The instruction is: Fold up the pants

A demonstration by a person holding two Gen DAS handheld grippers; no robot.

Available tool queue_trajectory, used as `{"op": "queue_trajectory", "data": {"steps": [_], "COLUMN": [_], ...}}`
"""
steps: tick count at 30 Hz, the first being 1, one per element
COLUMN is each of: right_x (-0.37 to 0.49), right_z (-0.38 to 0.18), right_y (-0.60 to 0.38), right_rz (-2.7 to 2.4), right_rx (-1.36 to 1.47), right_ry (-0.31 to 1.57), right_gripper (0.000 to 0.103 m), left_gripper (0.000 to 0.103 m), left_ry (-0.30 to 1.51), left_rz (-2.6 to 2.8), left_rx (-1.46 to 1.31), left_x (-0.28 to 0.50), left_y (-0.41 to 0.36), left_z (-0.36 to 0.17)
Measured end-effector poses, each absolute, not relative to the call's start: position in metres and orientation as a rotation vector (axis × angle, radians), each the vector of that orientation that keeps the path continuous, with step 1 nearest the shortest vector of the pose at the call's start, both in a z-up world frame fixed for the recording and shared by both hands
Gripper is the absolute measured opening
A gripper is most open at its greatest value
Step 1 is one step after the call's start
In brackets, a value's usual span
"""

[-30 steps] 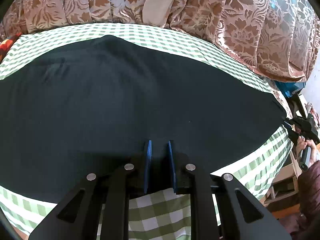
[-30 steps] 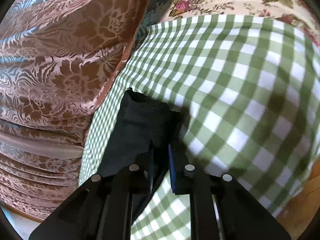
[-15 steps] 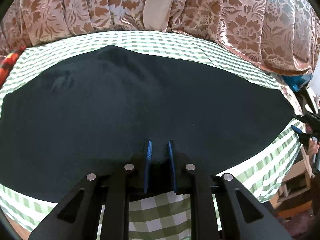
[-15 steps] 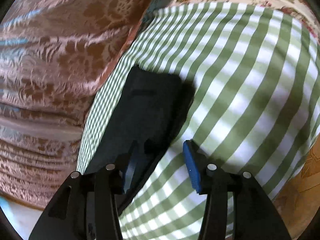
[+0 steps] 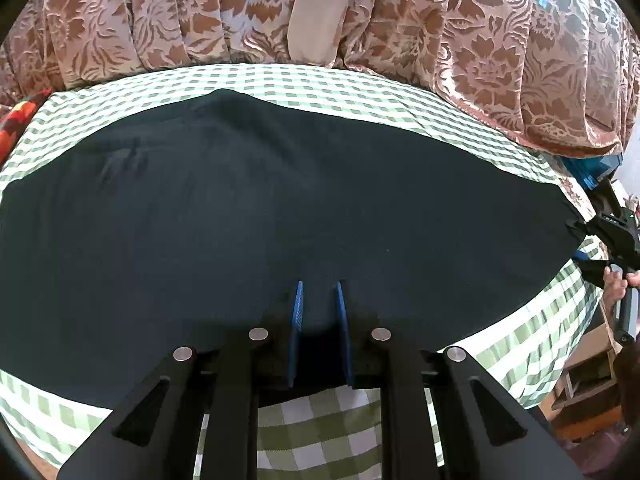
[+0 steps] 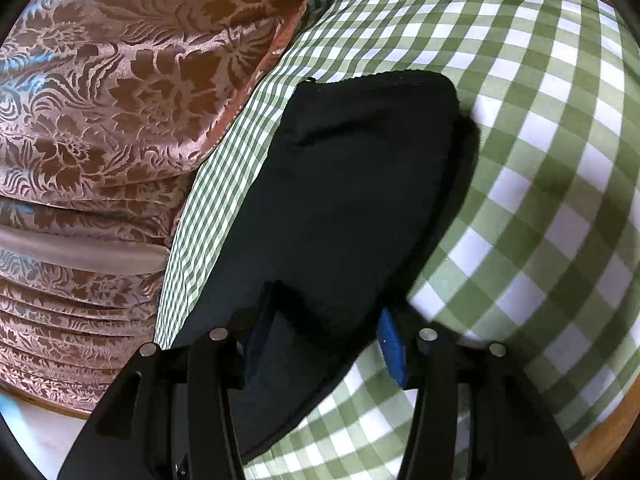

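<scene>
Black pants [image 5: 280,208] lie spread flat on a green-and-white checked tablecloth [image 5: 320,436]. My left gripper [image 5: 319,296] is shut on the near edge of the pants, with cloth pinched between its blue pads. In the right wrist view the pants' end [image 6: 360,184] lies flat on the cloth. My right gripper [image 6: 324,320] is open, its jaws wide apart with the cloth's end between them. The right gripper also shows in the left wrist view [image 5: 612,236] at the pants' far right end.
A brown floral curtain [image 5: 480,40] hangs behind the table and also shows in the right wrist view [image 6: 120,100]. The table's wooden edge [image 6: 608,436] is at lower right. A blue object [image 5: 588,168] sits by the curtain at right.
My right gripper has opened and let go of the pants' end, which now lies flat. My left gripper stayed shut on the near edge and drew back slightly.
</scene>
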State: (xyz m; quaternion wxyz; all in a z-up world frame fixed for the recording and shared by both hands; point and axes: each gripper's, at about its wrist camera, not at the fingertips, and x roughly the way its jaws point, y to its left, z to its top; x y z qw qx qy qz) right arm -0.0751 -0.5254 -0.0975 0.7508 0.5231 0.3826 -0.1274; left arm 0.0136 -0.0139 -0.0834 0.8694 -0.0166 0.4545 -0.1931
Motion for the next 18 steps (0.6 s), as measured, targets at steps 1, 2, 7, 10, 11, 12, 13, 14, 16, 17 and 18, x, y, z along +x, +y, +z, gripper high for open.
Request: {"op": "queue_trajectory", "data": {"steps": [1, 2, 7, 10, 11, 12, 13, 14, 16, 17, 18], "right_x": [-0.0733, -0.0723, -0.0681, -0.0669, -0.0668, -0.0668, -0.0661, -0.0653, -0.0649, -0.0653, -0.0651], "right_z": [-0.0977, -0.0978, -0.0991, -0.0999, -0.1003, -0.1002, -0.0993, -0.0983, -0.0980, -0.0980, -0.0975], "right_y": [-0.5250, -0.5251, -0.5279, -0.5283, -0.5285, -0.5284, -0.5278, -0.5271, -0.5272, -0.5272, -0.5267], "right_rz": [-0.283, -0.286, -0.305, -0.318, -0.320, -0.322, -0.322, -0.322, -0.320, -0.317, -0.315], "right_rx": [1.136, 1.132, 1.135, 1.123, 1.120, 1.118, 1.107, 1.100, 1.098, 1.102, 1.105], "right_ry": [0.836, 0.837, 0.838, 0.846, 0.849, 0.852, 0.857, 0.860, 0.861, 0.859, 0.859], "right_gripper": [0.049, 0.048, 0.043, 0.031, 0.029, 0.029, 0.028, 0.027, 0.027, 0.027, 0.027], "left_gripper": [0.015, 0.015, 0.015, 0.015, 0.015, 0.015, 0.015, 0.015, 0.015, 0.015, 0.015], "left_ry": [0.951, 0.951, 0.949, 0.950, 0.950, 0.951, 0.951, 0.950, 0.949, 0.949, 0.949], "left_rz": [-0.406, -0.407, -0.410, -0.412, -0.412, -0.411, -0.410, -0.411, -0.407, -0.405, -0.404], "left_rx": [-0.041, -0.045, -0.053, -0.058, -0.060, -0.060, -0.059, -0.058, -0.055, -0.055, -0.056], "left_x": [0.0138, 0.0137, 0.0130, 0.0134, 0.0133, 0.0134, 0.0132, 0.0132, 0.0129, 0.0129, 0.0126], "left_y": [-0.0131, -0.0128, -0.0122, -0.0111, -0.0110, -0.0109, -0.0112, -0.0107, -0.0113, -0.0115, -0.0109], "left_z": [-0.0836, -0.0838, -0.0841, -0.0841, -0.0841, -0.0838, -0.0835, -0.0837, -0.0836, -0.0836, -0.0841]}}
